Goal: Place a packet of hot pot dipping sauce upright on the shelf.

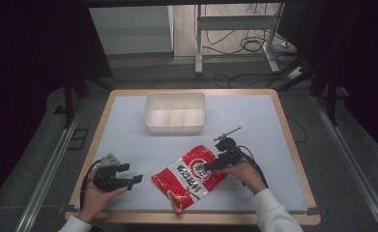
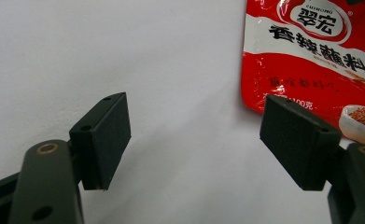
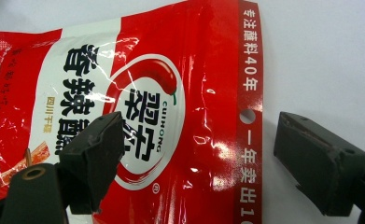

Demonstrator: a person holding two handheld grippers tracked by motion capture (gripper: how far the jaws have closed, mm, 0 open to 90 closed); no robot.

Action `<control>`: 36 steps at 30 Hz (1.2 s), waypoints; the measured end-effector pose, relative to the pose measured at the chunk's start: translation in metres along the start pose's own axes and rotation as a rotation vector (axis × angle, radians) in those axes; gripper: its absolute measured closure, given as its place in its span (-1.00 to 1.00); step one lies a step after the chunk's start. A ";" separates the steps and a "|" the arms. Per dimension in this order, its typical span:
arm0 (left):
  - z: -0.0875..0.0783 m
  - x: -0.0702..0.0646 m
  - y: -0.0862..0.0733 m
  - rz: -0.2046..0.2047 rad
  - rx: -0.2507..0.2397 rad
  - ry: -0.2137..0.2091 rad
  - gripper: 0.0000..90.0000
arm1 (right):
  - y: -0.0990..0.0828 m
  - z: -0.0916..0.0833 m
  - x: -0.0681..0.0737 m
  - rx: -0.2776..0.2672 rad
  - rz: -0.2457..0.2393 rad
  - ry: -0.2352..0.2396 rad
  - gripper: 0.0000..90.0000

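Red pouch (image 3: 171, 121) flat under wide-open right claw (image 3: 199, 158), prob. not touching.

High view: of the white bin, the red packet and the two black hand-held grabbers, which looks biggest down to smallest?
1. Red packet and white bin: too alike to rank; the bin sits farther off.
2. Left gripper and right gripper: clearly smaller, roughly alike.

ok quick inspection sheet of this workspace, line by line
surface: pale mat on a wood-edged table, flat.
job's things: red pouch lying flat near the front; white divided bin at the back, looks empty.
clutter: nothing seen.
grippers: left hand-held gripper open, beside the pouch; right hand-held gripper open, jaws straddling the pouch's top edge.
cables: one trails from each gripper; loose ones on the floor.
surroundings: dark curtains, desk legs beyond.
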State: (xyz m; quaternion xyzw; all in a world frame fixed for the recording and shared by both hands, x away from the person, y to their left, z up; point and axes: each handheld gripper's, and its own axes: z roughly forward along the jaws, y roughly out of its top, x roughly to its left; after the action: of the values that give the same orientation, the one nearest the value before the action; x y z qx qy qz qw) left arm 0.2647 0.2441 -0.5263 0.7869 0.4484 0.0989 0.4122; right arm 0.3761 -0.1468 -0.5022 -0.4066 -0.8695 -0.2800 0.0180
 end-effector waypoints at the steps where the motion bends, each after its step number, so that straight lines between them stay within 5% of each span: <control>1: 0.000 0.000 0.000 0.000 0.000 0.000 -0.45 | 0.000 0.000 0.000 0.001 0.001 0.001 -0.64; 27: -0.001 0.001 0.000 -0.002 -0.006 0.000 -0.45 | -0.002 0.005 0.003 0.028 0.002 0.045 -0.48; 36: -0.002 0.001 0.000 -0.002 -0.007 -0.001 -0.45 | -0.001 0.009 0.012 0.045 -0.047 0.098 -0.25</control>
State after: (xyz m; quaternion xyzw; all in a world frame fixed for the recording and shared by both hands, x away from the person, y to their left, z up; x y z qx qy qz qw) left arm 0.2644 0.2460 -0.5256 0.7851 0.4489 0.0995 0.4151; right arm 0.3689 -0.1346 -0.5068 -0.3713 -0.8829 -0.2804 0.0629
